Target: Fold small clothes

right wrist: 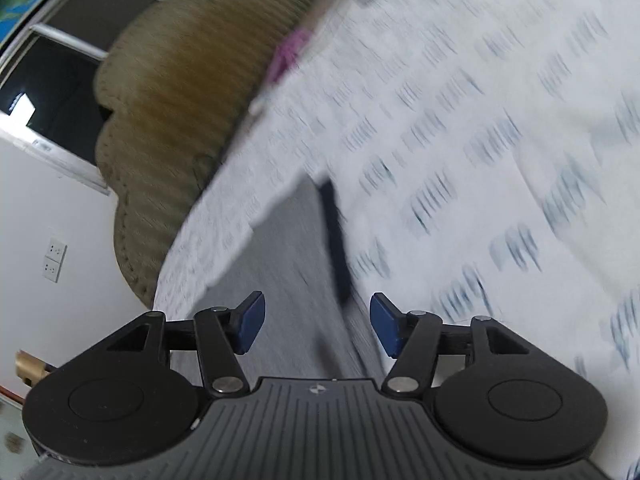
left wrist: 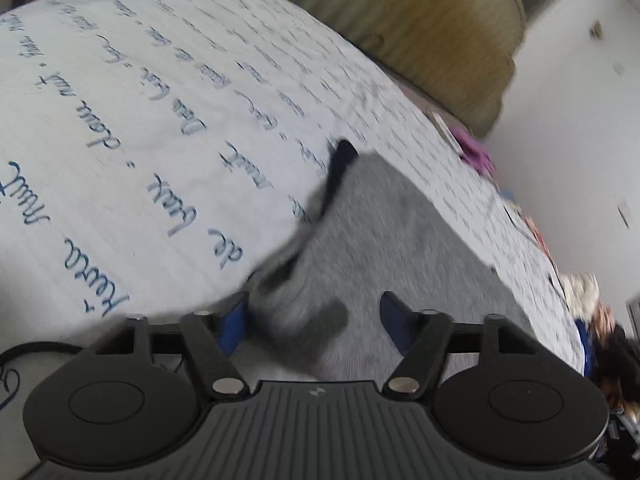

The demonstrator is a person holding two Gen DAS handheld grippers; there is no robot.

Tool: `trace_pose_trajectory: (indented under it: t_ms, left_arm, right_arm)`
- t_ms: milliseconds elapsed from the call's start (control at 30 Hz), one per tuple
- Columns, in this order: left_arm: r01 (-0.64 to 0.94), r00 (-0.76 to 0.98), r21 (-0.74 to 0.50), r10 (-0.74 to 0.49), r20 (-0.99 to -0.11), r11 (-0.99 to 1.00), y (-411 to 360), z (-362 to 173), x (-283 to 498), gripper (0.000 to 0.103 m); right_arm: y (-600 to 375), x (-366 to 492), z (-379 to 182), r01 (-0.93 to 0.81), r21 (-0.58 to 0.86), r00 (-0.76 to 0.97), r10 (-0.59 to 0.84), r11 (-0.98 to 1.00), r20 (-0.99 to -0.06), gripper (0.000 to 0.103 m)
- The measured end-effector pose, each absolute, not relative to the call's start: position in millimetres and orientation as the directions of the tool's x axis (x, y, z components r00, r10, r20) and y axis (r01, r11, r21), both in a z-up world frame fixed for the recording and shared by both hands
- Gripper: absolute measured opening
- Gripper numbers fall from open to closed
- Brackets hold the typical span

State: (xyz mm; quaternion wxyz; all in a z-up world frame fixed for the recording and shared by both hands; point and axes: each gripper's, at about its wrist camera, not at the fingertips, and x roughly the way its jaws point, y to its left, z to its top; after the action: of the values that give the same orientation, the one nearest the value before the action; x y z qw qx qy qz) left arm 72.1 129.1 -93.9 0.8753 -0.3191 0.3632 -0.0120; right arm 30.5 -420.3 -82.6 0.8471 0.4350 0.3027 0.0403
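Note:
A grey garment (left wrist: 380, 232) with a dark navy trim (left wrist: 342, 156) lies on a white bedsheet printed with blue script (left wrist: 132, 120). My left gripper (left wrist: 316, 320) is open right over the garment's near edge, and a bunched fold of grey cloth sits between its blue pads (left wrist: 232, 324). In the right wrist view the same grey garment (right wrist: 288, 280) and its navy trim (right wrist: 336, 240) are blurred by motion. My right gripper (right wrist: 316, 324) is open and empty just above the cloth.
An olive ribbed cushion (left wrist: 432, 28) stands at the head of the bed; it also shows in the right wrist view (right wrist: 180, 100). A purple item (left wrist: 476, 152) and other clutter (left wrist: 588, 300) lie along the bed's far edge. White wall with sockets (right wrist: 54, 258) and a window (right wrist: 52, 92).

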Motion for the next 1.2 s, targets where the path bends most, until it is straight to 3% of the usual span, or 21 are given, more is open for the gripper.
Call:
trace_pose_trajectory:
  t_ms: [33, 67, 133, 233, 367, 567, 833, 1000, 1100, 1167, 1200]
  left_arm:
    - [-0.211, 0.736, -0.56, -0.247, -0.63, 0.801, 127, -93, 75, 0.065]
    - [-0.206, 0.735, -0.542, -0.236, -0.635, 0.815, 122, -91, 77, 0.043]
    - [-0.183, 0.712, -0.49, -0.229, -0.664, 0.852, 109, -89, 84, 0.008]
    - [-0.186, 0.71, -0.465, -0.209, -0.672, 0.865, 101, -88, 85, 0.007]
    - [-0.132, 0.755, -0.484, -0.228, -0.615, 0.865, 96, -69, 77, 0.006]
    - [0.006, 0.785, -0.421, -0.265, -0.56, 0.907, 67, -46, 73, 0.006]
    - [0.08, 0.776, -0.4, -0.309, -0.551, 0.913, 42, -48, 70, 0.006]
    - [0.084, 0.764, -0.392, -0.311, -0.565, 0.916, 36, -52, 72, 0.006]
    - [0.091, 0.76, -0.387, -0.315, -0.569, 0.918, 34, -52, 71, 0.006]
    - [0.099, 0.759, -0.382, -0.317, -0.568, 0.919, 31, -50, 70, 0.006]
    - [0.105, 0.758, -0.381, -0.322, -0.567, 0.918, 29, -49, 69, 0.006]
  right_arm:
    - [-416, 42, -73, 0.166, 0.755, 0.813, 0.346, 0.634, -0.469, 0.059]
    - [-407, 54, -64, 0.133, 0.747, 0.806, 0.368, 0.652, -0.464, 0.06]
    - [-377, 82, -49, 0.039, 0.719, 0.771, 0.436, 0.694, -0.463, 0.062]
    - [-317, 126, -32, -0.111, 0.667, 0.693, 0.538, 0.737, -0.48, 0.063]
    - [-232, 179, -19, -0.275, 0.619, 0.549, 0.649, 0.736, -0.527, 0.067]
    - [-114, 242, -27, -0.381, 0.608, 0.287, 0.715, 0.696, -0.638, 0.07]
    - [-5, 293, -52, -0.488, 0.362, 0.095, 0.461, 0.794, -0.882, 0.07]
    - [20, 290, -71, -0.561, 0.198, 0.133, 0.324, 0.804, -0.937, 0.069]
    - [15, 295, -80, -0.559, 0.18, 0.143, 0.308, 0.81, -0.941, 0.054]
    - [2, 293, -79, -0.562, 0.199, 0.158, 0.341, 0.803, -0.927, 0.031]
    - [-6, 293, -76, -0.55, 0.215, 0.17, 0.36, 0.807, -0.917, 0.025]
